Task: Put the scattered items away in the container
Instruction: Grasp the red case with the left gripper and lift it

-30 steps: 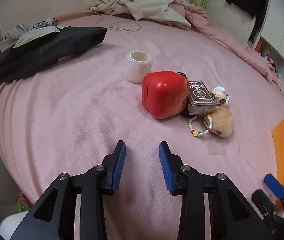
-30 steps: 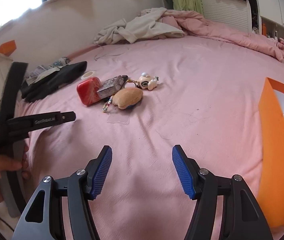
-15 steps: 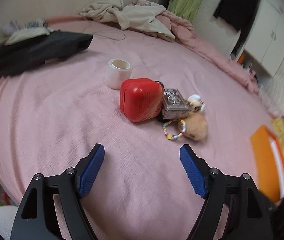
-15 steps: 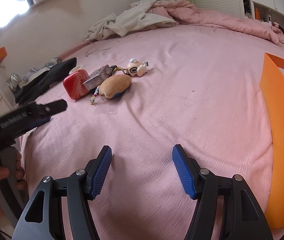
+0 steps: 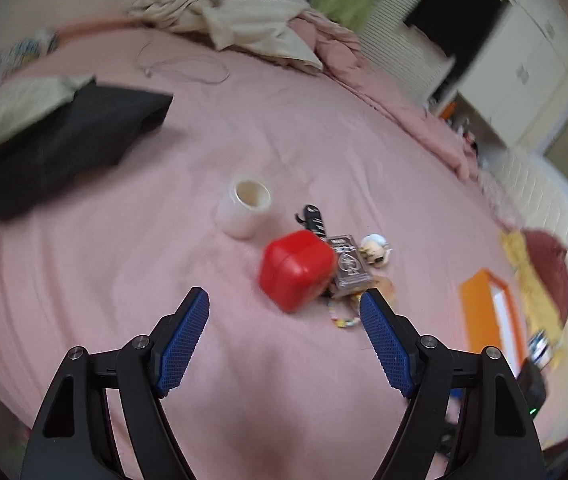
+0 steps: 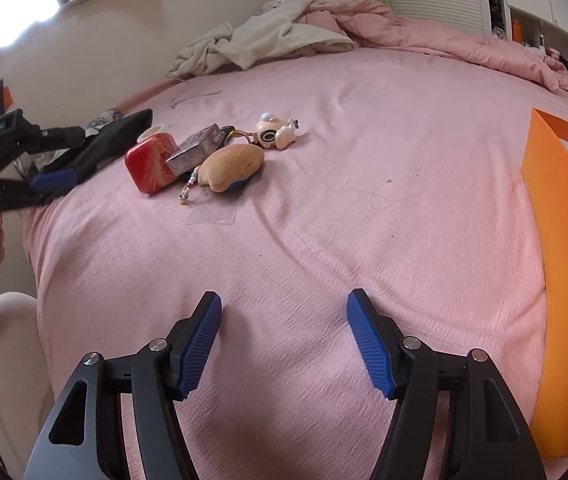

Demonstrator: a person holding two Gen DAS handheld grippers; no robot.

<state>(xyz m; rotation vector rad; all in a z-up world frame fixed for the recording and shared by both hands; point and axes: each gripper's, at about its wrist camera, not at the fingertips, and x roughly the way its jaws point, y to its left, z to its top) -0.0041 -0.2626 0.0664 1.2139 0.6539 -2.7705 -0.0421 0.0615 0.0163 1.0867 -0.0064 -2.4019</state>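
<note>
Nearest in, the right gripper (image 6: 283, 316) hangs over bare pink bedsheet (image 6: 364, 208), jaws apart and empty, probably parked until it's needed. The left gripper (image 5: 284, 312) has just spread its jaws wide, nothing between them, and it's tipped down at the pile, so the person looks to be lining up a first grab. Just beyond its tips sits the red box (image 5: 297, 269), touching a small card pack (image 5: 349, 267), with a bead bracelet (image 5: 342, 320) and a tan plush (image 6: 231, 167) alongside. Tape roll (image 5: 246, 213) stands just past the box. The orange container (image 6: 564, 280) waits well off to the right, so everything needs carrying over
</note>
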